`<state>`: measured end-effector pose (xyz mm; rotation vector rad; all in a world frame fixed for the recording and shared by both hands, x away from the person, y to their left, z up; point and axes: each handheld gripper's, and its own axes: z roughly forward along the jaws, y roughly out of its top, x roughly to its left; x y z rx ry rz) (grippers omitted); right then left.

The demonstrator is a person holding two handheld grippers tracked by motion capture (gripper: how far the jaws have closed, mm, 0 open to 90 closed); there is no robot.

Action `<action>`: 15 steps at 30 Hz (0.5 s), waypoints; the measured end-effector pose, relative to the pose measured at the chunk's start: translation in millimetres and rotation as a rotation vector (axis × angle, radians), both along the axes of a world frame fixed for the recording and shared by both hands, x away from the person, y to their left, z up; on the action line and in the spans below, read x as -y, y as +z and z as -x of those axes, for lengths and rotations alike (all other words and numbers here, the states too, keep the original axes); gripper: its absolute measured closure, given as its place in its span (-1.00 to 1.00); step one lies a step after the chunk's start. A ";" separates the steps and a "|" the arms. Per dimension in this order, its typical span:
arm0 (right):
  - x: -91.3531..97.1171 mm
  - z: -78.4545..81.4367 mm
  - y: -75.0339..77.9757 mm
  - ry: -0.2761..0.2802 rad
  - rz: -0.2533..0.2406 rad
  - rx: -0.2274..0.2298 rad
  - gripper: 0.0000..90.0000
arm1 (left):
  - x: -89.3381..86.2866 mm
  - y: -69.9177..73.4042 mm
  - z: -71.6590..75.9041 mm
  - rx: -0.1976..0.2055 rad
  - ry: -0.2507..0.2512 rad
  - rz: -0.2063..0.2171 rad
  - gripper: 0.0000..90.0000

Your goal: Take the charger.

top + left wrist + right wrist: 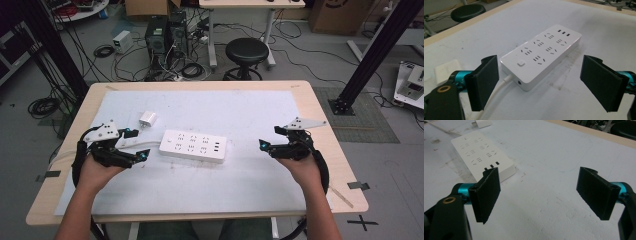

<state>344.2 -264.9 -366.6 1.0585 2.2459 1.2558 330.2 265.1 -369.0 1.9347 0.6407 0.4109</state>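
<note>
Power strip [193,146] lying flat near the middle of the table [320,125], on the white sheet [240,110] covering most of it, sockets up, long side running roughly parallel to the near edge. White cord [499,91] leaving the end nearest the left hand-held gripper [131,144]; three small slots at the opposite end, toward the right hand-held gripper [270,138]. Small white charger block [148,119] just beyond the cord end, closer to the far-left corner, apart from the strip.

Judged as the approach before any grasp, probably for steadying the strip and fetching the charger. Best done by coming down square over the strip's short width at the cord end, pads [486,82] flat against the two long sides rather than the rounded corners, avoiding the cord and the round switch on top. Worth keeping the strip pressed to the table so it cannot skate on the smooth sheet. Charger likely light and slippery; grip across its flat faces.

Left hand-held gripper spread wide, nothing between its jaws, hovering just short of the cord end and apparently touching nothing, the strip framed in the gap in the left gripper view. Right hand-held gripper likewise spread wide and empty, held near the right edge of the table, well apart from the strip's slotted end, bare sheet between its pads [487,195].
</note>
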 end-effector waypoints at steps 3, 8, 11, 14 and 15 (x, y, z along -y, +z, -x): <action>-1.0 1.4 0.4 0.003 0.003 0.004 -0.56 | -0.6 5.6 -1.6 0.006 0.027 -0.002 -0.65; -3.2 3.3 2.3 0.006 0.011 0.001 -0.56 | -2.4 13.5 -8.4 -0.002 0.063 -0.016 -0.66; -2.6 4.8 4.0 0.004 0.007 0.007 -0.56 | -1.6 18.8 -18.4 -0.009 0.081 -0.035 -0.66; -2.2 5.1 5.2 0.007 0.013 0.018 -0.56 | -0.4 23.2 -33.4 -0.018 0.115 -0.050 -0.66; -2.4 5.7 5.4 -0.002 0.016 0.018 -0.56 | 0.1 24.1 -39.0 -0.024 0.129 -0.050 -0.66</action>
